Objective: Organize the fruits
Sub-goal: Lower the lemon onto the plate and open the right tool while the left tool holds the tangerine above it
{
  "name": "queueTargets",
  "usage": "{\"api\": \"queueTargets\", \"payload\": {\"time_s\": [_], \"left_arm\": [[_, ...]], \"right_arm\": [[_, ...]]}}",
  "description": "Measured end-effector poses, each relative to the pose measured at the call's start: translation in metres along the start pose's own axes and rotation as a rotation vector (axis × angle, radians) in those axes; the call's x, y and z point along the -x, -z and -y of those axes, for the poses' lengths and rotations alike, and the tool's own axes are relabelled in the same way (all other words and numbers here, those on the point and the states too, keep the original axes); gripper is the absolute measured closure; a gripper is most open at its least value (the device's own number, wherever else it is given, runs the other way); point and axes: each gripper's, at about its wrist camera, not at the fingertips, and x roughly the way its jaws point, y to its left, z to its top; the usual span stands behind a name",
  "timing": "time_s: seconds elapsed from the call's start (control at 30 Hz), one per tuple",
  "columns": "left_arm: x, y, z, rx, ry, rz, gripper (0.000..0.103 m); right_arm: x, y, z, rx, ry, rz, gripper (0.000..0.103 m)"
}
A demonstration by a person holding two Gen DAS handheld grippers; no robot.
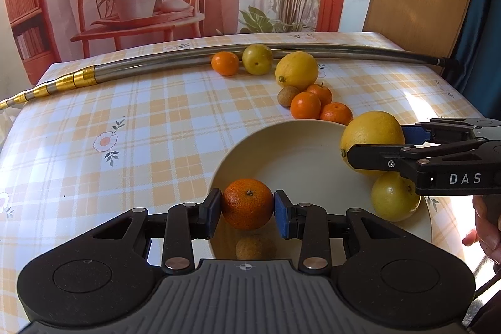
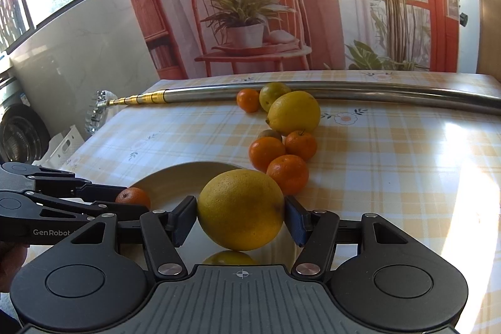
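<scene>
Left tongs (image 1: 248, 205) clamp a mandarin (image 1: 247, 204) over the plate (image 1: 281, 146); right tongs (image 2: 241, 216) clamp a large yellow citrus (image 2: 241, 208) above its rim. Both fruits look firm, round and roll-prone, so grip across the widest part. Rest wait on tabletop (image 1: 125, 115).

left gripper (image 1: 247, 210): black linkage arms, silver rivets, blue pads, ribbed grey base, "GenRobot" lettering
right gripper (image 2: 241, 216): same black build, blue pads, white "DAS" lettering
hand (image 1: 487, 227): at 3 o'clock
</scene>
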Motion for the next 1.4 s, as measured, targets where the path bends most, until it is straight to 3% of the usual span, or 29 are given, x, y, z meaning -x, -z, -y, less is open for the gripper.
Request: {"api": "queueTargets", "payload": {"time_s": [0.47, 1.0, 1.4], "left_arm": [[-0.002, 0.002, 0.002, 0.003, -0.002, -0.006, 0.065], [-0.003, 0.003, 0.005, 0.009, -0.011, 0.004, 0.064], [0.009, -0.002, 0.0, 0.031, -0.026, 0.056, 0.062]], "right_arm": [[-0.016, 0.001, -0.005, 0.03, -0.009, -0.064, 0.047], [-0.002, 0.004, -0.01, 0.076, 0.031, -0.013, 0.046], [0.017, -0.007, 0.004, 0.0, 0.038, 0.066, 0.046]]}}
